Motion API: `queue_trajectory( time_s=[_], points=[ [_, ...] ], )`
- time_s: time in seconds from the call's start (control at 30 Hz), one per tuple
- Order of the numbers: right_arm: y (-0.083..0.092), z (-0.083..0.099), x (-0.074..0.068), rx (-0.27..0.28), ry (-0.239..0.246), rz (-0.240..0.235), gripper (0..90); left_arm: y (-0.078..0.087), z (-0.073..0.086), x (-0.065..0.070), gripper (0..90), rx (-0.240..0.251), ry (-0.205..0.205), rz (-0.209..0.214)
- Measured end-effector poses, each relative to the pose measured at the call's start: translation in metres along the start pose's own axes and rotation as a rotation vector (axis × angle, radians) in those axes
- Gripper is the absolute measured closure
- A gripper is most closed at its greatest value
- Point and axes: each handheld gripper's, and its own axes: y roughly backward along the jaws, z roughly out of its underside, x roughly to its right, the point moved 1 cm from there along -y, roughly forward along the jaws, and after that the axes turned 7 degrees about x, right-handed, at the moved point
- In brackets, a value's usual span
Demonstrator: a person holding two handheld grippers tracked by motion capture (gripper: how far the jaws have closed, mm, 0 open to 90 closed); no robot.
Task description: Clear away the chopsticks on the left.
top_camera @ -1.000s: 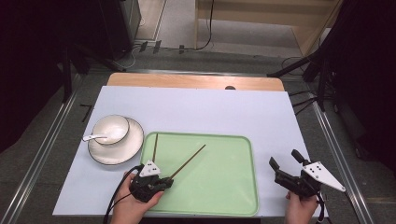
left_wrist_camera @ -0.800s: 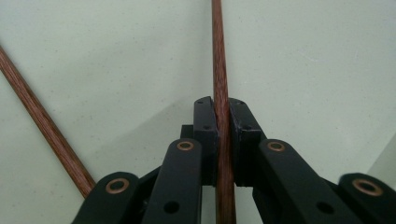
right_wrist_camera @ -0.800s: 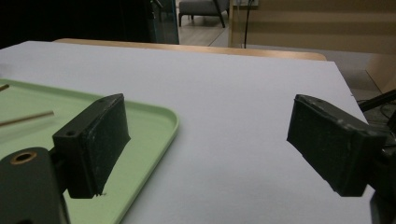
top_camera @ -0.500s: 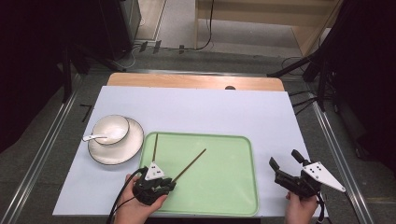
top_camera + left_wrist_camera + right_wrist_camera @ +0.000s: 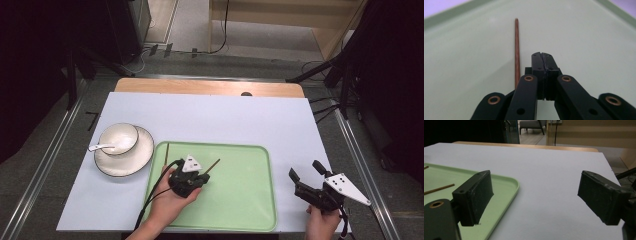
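1. On the green tray (image 5: 240,200), the left gripper (image 5: 192,179) has its jaws pressed together with nothing between them; they have just been closing, and the chopstick (image 5: 517,50) lies just beside them, missed.
2. To do this well, I judge it should reopen, shift sideways until it straddles the stick, then close.
3. Right gripper (image 5: 534,197) rests wide open, holding nothing, right of the tray.
4. No readable writing anywhere.
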Motion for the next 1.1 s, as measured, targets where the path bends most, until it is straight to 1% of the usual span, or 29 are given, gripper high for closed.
queue_trajectory(
  time_s=[0.03,0.07,0.13,0.17,0.2,0.23,0.3,0.33,0.37,0.43,0.5,0.53,0.6,0.7,0.77,0.83,0.9,0.97,1.03,1.07,1.1],
  points=[
    [0.000,0.000,0.000,0.000,0.000,-0.001,12.8,-0.007,-0.003,-0.001,90.0,0.000,0.020,0.007],
    [0.000,0.000,0.001,0.001,0.001,-0.001,12.8,-0.017,-0.007,-0.003,90.0,-0.004,0.030,-0.002],
    [0.000,0.000,0.001,0.001,-0.002,0.000,12.8,-0.027,-0.010,-0.005,90.0,-0.014,0.036,-0.017],
    [0.000,0.000,0.002,0.000,-0.004,-0.001,12.8,-0.032,-0.012,-0.005,90.0,-0.016,0.046,-0.017],
    [0.000,0.000,0.002,0.000,-0.003,-0.001,12.8,-0.034,-0.016,-0.006,90.0,-0.019,0.062,-0.027],
    [0.000,0.001,0.002,0.002,0.000,-0.001,12.8,-0.036,-0.019,-0.007,90.0,-0.026,0.063,-0.055],
    [-0.001,0.001,0.003,-0.001,-0.004,-0.003,12.8,-0.038,-0.021,-0.014,90.0,-0.013,0.070,-0.088],
    [-0.001,0.001,0.002,0.000,-0.003,-0.007,12.8,-0.037,-0.022,-0.019,90.0,-0.009,0.088,-0.108],
    [-0.001,0.001,0.002,0.000,-0.003,-0.007,12.8,-0.035,-0.022,-0.024,90.0,-0.004,0.097,-0.120],
    [-0.001,0.000,0.002,0.002,0.001,-0.007,12.8,-0.031,-0.021,-0.035,90.0,0.002,0.121,-0.170],
    [0.000,0.000,0.001,0.001,0.001,-0.008,12.8,-0.025,-0.020,-0.046,90.0,0.011,0.155,-0.207],
    [0.000,0.000,0.002,0.001,0.001,-0.007,12.8,-0.022,-0.019,-0.053,90.0,0.015,0.173,-0.234],
    [-0.001,0.000,0.002,0.002,-0.002,-0.007,12.8,-0.016,-0.017,-0.062,90.0,0.020,0.199,-0.265],
    [-0.001,0.000,0.003,0.001,-0.001,-0.005,12.8,-0.007,-0.012,-0.073,90.0,0.026,0.216,-0.304],
    [-0.001,0.000,0.003,0.001,0.000,-0.004,12.8,-0.001,-0.008,-0.079,90.0,0.036,0.235,-0.309],
    [-0.001,0.001,0.002,-0.001,-0.003,-0.005,12.8,0.004,-0.006,-0.084,90.0,0.033,0.236,-0.331],
    [-0.002,0.001,0.002,-0.005,-0.004,-0.004,12.8,0.007,-0.003,-0.088,90.0,0.041,0.248,-0.335],
    [-0.002,0.001,0.001,-0.006,-0.005,-0.007,12.8,0.011,-0.002,-0.092,90.0,0.044,0.260,-0.349],
    [-0.002,0.001,0.000,-0.005,0.002,-0.007,12.8,0.013,-0.001,-0.096,90.0,0.050,0.272,-0.347],
    [-0.002,0.001,0.000,-0.007,0.000,-0.006,12.8,0.013,0.000,-0.096,90.0,0.051,0.270,-0.349],
    [-0.002,0.001,0.000,-0.006,-0.005,-0.006,12.8,0.013,0.000,-0.096,89.7,0.054,0.266,-0.339]
  ],
)
